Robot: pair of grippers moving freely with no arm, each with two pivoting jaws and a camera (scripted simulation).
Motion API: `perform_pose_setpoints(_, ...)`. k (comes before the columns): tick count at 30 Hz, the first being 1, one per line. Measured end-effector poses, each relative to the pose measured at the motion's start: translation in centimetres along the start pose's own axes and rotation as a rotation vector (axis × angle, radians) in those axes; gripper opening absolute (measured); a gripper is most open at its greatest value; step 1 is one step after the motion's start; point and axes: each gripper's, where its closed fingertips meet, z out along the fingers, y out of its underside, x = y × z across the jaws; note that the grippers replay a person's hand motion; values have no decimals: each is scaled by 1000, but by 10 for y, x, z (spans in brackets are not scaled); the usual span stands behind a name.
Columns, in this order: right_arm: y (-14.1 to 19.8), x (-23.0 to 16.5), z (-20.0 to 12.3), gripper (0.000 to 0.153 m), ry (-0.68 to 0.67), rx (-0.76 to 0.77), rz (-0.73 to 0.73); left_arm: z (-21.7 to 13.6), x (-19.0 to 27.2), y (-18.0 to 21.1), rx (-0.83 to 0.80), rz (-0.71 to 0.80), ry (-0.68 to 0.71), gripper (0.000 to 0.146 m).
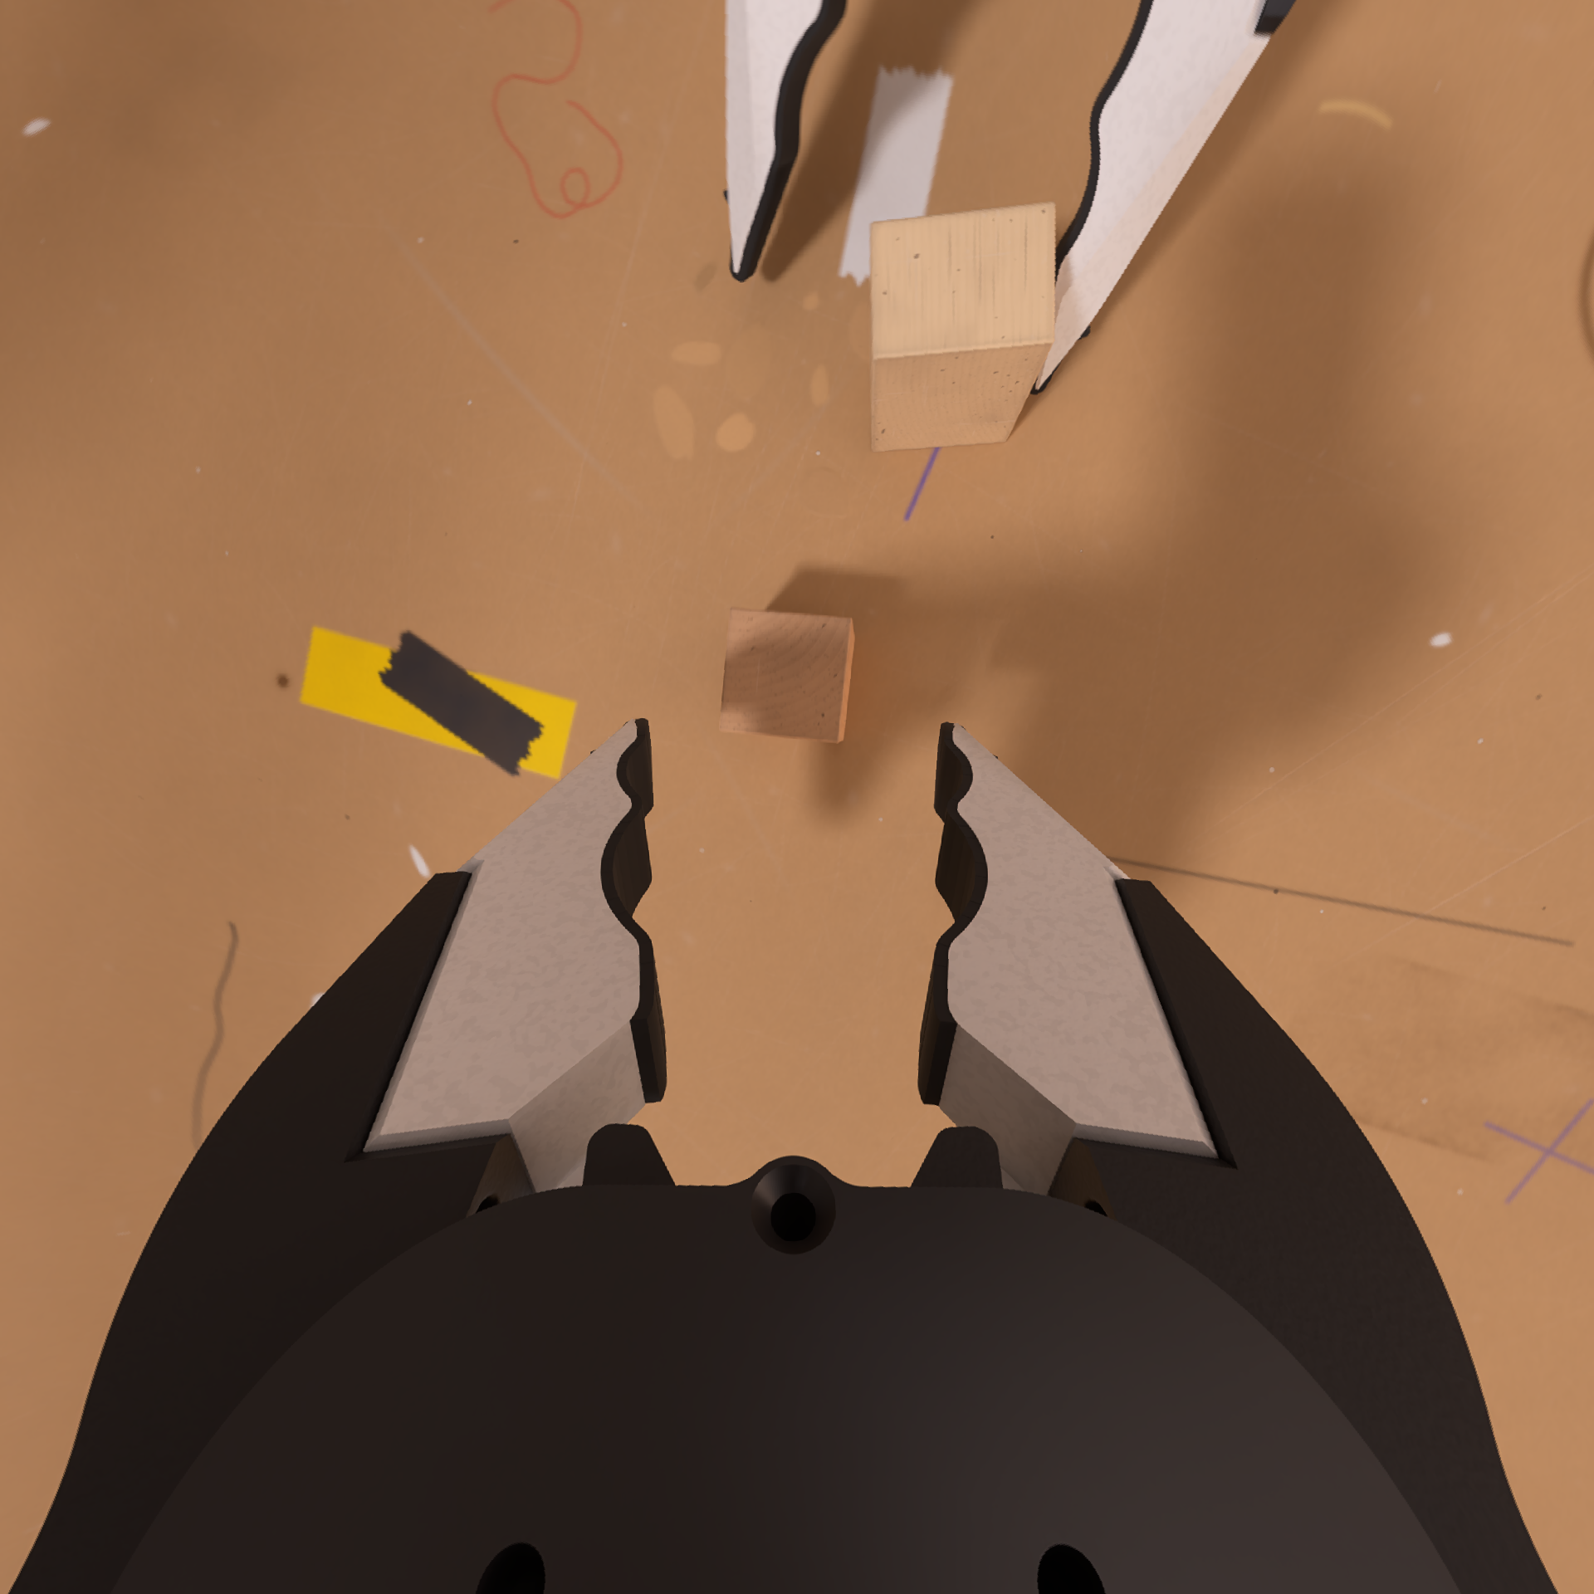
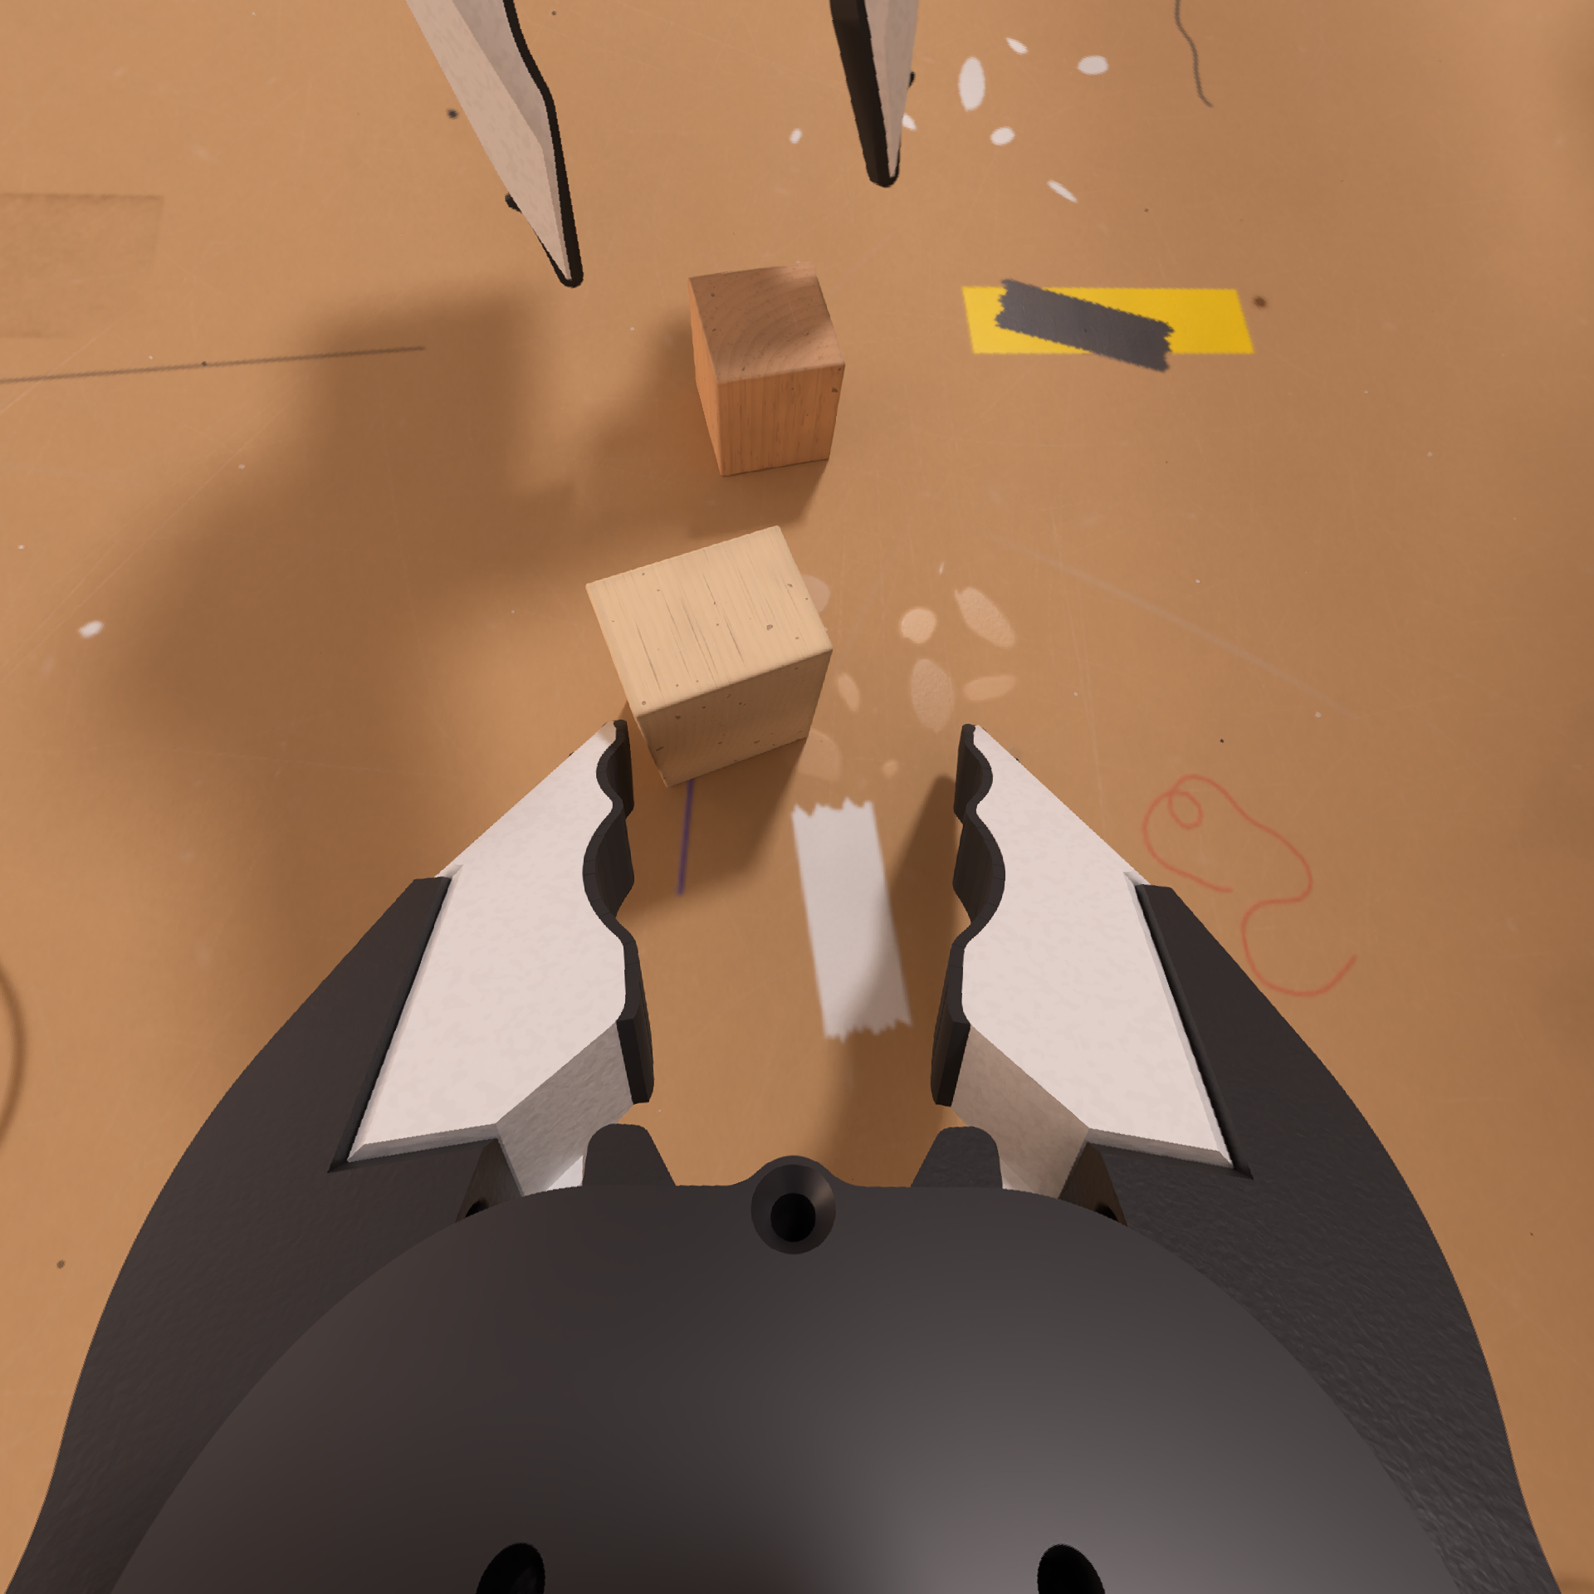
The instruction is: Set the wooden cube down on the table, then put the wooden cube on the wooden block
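Scuffed tan table with tape scraps and scribbles; no worktop edge or corner in either view. Darker wooden cube rests on the table, apart from the paler wooden block, which also stands on the table. Left gripper hovers above the cube, jaws wide apart, empty. Right gripper spread wide, holding nothing, one fingertip just beside the block. White tape strip and yellow tape patch lie nearby
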Motion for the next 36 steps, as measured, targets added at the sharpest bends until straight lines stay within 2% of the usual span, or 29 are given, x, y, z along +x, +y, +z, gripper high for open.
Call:
perform_pose_setpoints(6,0,0,0,76,-1,0,-1,16,-2,-11,-132,74,68,64)
perform_pose_setpoints(15,1,-1,0,76,-3,0,0,31,1,-1,-236,80,141,33)
perform_pose_setpoints(16,1,-1,0,76,-3,0,-1,31,0,-2,-225,67,145,33)
perform_pose_setpoints(19,1,-1,0,75,-1,0,-1,29,-1,-7,-157,-41,169,33)
perform_pose_setpoints(25,1,-1,0,75,-9,0,-1,-3,-6,-41,120,-158,241,33)
perform_pose_setpoints(27,1,-1,0,75,-4,0,-2,-12,-5,-55,198,-286,302,33)
perform_pose_setpoints(29,1,0,0,75,2,0,0,-14,-4,-63,228,-441,348,33)
perform_pose_setpoints(32,1,2,0,76,17,-2,13,-11,6,-75,254,-573,446,33)
perform_pose_setpoints(34,1,3,0,76,24,-1,16,-8,11,-80,253,-626,483,33)
perform_pose_setpoints(36,1,3,0,76,28,-1,17,-9,13,-81,237,-627,464,33)
